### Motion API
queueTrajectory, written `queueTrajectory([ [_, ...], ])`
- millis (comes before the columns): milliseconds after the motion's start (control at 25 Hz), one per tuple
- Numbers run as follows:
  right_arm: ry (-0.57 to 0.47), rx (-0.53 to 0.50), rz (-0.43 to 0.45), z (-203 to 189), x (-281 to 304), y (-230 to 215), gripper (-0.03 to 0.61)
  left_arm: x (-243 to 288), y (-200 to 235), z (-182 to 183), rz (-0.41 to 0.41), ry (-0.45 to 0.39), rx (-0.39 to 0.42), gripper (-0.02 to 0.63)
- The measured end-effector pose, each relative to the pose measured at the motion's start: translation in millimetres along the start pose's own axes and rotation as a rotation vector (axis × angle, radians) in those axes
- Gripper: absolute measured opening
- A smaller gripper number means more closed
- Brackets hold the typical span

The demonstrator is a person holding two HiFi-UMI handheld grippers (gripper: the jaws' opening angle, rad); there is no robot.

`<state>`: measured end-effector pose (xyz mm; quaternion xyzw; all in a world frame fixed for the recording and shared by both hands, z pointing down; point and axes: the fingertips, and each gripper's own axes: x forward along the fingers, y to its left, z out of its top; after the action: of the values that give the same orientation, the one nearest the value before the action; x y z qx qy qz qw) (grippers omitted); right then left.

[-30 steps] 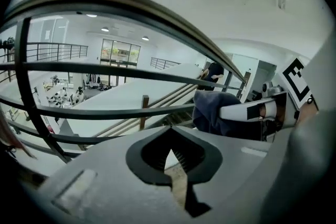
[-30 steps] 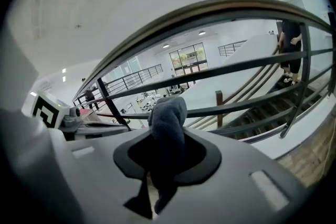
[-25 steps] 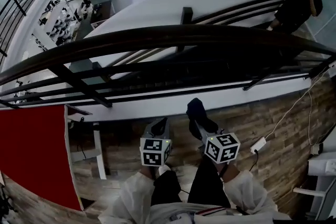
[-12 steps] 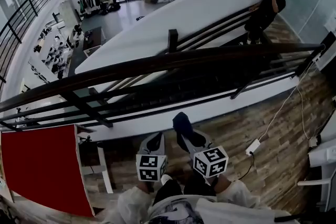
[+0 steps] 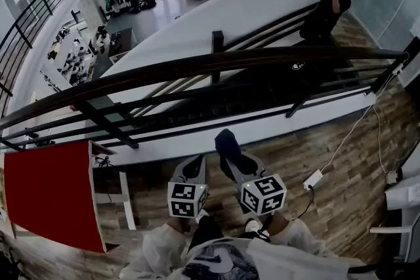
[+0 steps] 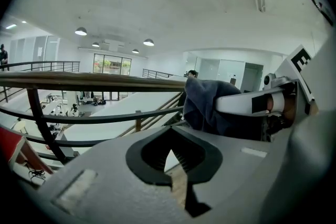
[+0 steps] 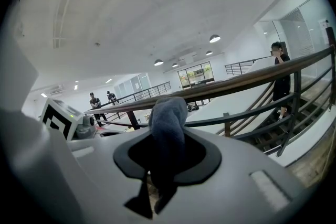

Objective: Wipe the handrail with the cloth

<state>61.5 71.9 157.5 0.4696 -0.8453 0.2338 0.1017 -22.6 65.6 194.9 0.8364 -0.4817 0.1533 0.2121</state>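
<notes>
Head view, looking steeply down: we stand on a wooden floor (image 5: pixel 341 167) behind one dark handrail (image 5: pixel 197 69), which curves across the whole picture. We hold two tongs side by side. The left tongs (image 5: pixel 195 167) carry nothing. The right tongs (image 5: pixel 230 153) hold one dark blue cloth (image 5: pixel 226 141) that sticks up past the tips. The cloth shows on our side of the handrail, apart from it. One person (image 5: pixel 325 13) stands by the rail near the upper right corner. One red panel (image 5: pixel 49 193) sits at the left edge, and one white power block (image 5: pixel 313 179) lies on the floor.

Left gripper view: the left tongs' jaws are closed to a narrow slit with nothing in it, which the head view cannot show. The handrail (image 6: pixel 89 81) runs level from the left. The cloth (image 6: pixel 205 105) bulges from the right tongs just under the rail's line. We cannot tell here whether they touch.

Right gripper view: the jaws are clamped on the cloth (image 7: pixel 168 123), which rises between them as one rounded wad in front of the handrail (image 7: pixel 252 78). Three people show here: one (image 7: pixel 281 76) at the right and two distant ones (image 7: pixel 94 102) at the left.
</notes>
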Motion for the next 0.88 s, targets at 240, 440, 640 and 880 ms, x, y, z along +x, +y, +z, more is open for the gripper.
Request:
queueTrajectory([
  [240,-0.032,0.019,0.031,0.7,-72.4,-47.6,0.083,-0.3,-82.7,0.9,0.029,-0.003,0.028,0.003],
  [440,-0.059,0.025,0.067,-3.5,-136.4,-82.7,0.083,-2.1,-153.4,-3.4,0.073,-0.010,0.055,0.003],
  [640,-0.058,0.022,0.088,-6.2,-172.5,-101.3,0.081,-12.8,-188.2,-8.5,0.121,-0.006,0.048,0.003],
  [880,-0.064,0.007,0.074,-6.9,-190.0,-96.4,0.080,-34.2,-191.4,-9.2,0.138,-0.019,0.054,0.003],
])
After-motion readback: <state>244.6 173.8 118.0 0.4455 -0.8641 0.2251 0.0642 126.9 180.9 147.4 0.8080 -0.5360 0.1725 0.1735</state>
